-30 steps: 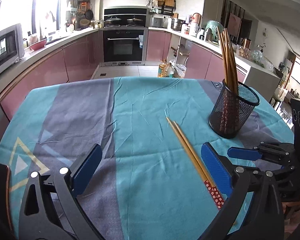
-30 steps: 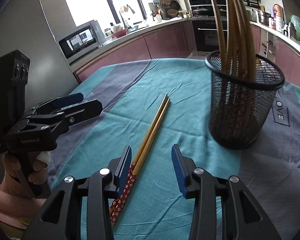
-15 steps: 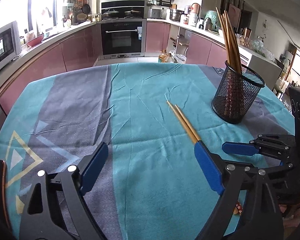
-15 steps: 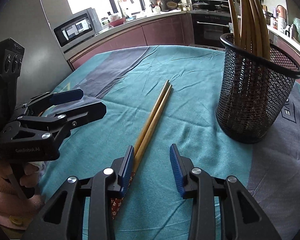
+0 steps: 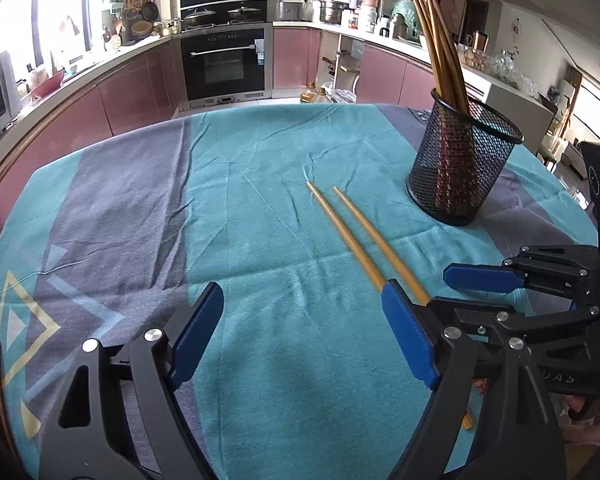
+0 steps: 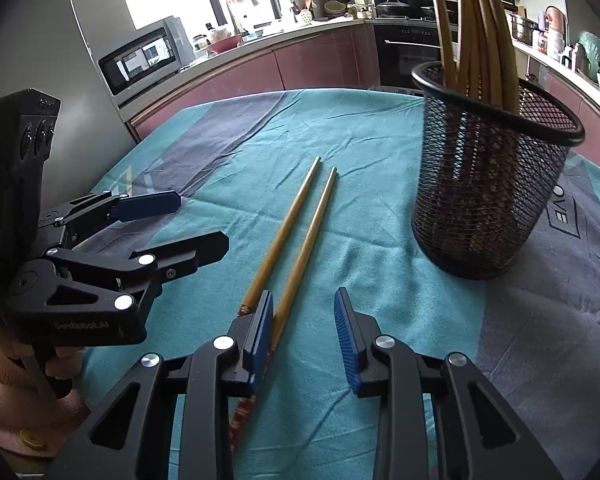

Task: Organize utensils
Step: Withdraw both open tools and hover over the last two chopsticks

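Since a second ago the two loose chopsticks (image 6: 296, 236) have fanned apart at their far tips, where they lay tight together before, and the mesh holder (image 6: 488, 200) sits closer to the right hand-held gripper (image 6: 304, 332) than it did. That gripper's jaws have just been closing, and the left hand-held gripper (image 5: 300, 336) has also narrowed a little, though it is wide apart with only bare cloth between its blue pads.

Seen from the right wrist, the right hand-held gripper is partly closed but not clamped: one chopstick runs between its pads, close against the inner face of the left pad, while the other passes just outside that pad. The patterned red ends of the pair lie under and behind the left finger, and the plain wooden tips point away from the gripper across the surface (image 6: 380, 152). A clear gap remains to the right pad.

From the left wrist, the same chopsticks lie ahead and to the right of the left hand-held gripper, their near part hidden behind its right finger. The mesh holder, upright with a bundle of chopsticks in it, stands further ahead to the right of both grippers, apart from the loose pair.
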Action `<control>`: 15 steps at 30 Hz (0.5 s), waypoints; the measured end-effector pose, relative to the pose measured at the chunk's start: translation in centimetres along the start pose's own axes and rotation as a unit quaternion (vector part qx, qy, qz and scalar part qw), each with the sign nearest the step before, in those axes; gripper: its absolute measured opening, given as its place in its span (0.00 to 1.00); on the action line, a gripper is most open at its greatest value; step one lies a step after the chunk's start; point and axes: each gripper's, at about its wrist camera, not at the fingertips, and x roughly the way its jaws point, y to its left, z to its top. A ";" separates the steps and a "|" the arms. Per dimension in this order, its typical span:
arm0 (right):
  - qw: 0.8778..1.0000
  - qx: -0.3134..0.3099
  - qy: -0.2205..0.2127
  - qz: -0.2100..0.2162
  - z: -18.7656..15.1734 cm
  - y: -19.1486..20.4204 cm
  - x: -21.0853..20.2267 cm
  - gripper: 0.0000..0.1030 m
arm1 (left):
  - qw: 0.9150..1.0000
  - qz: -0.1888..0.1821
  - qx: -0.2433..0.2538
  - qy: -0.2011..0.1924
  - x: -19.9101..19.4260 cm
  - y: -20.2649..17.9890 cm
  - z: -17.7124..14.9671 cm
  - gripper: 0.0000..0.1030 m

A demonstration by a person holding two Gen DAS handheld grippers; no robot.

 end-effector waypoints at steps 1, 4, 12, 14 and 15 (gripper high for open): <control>1.000 0.002 0.000 0.001 -0.1 -0.2 -0.1 0.27 | 1.000 -0.001 0.002 0.003 0.2 -0.2 0.0 0.77; 1.000 0.007 -0.002 0.000 -0.2 -0.7 -0.4 0.27 | 1.000 -0.005 0.010 0.010 0.8 -0.6 0.1 0.76; 1.000 0.007 -0.002 -0.001 -0.2 -1.3 -0.5 0.27 | 0.999 -0.011 0.022 0.032 2.3 -1.7 0.4 0.72; 1.000 0.007 -0.002 -0.001 -0.2 -1.4 -0.5 0.27 | 0.999 -0.015 0.021 0.035 2.6 -2.0 0.5 0.71; 1.000 0.007 -0.002 -0.002 -0.2 -1.4 -0.5 0.27 | 0.999 -0.017 0.022 0.037 2.7 -2.1 0.5 0.69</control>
